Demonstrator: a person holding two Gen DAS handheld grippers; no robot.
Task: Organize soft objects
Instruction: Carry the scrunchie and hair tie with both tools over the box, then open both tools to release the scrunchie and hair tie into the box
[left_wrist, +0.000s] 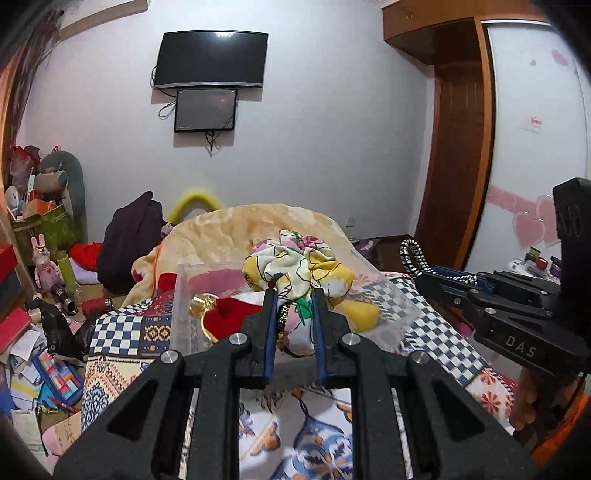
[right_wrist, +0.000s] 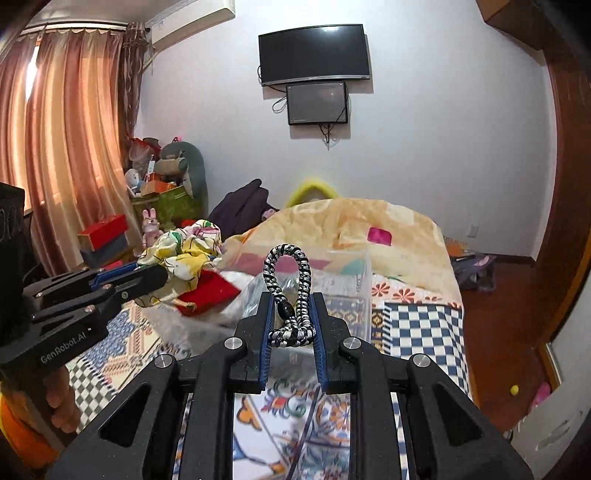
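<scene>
Progress seems only partial: left tongs (left_wrist: 294, 295) are closed on a floral scrunchie (left_wrist: 295, 269), held just above the clear plastic box (left_wrist: 181, 295) ahead of them. Right tongs (right_wrist: 292, 299) are closed on a black-and-white braided band (right_wrist: 287, 280), with the box just beyond. Neither piece is inside yet; a red item (left_wrist: 229, 314) already lies there.

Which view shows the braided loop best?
The right wrist view: the braided loop stands centred between the right gripper fingers, bead visible. The left wrist view shows only its top curve at that gripper's tip.
</scene>
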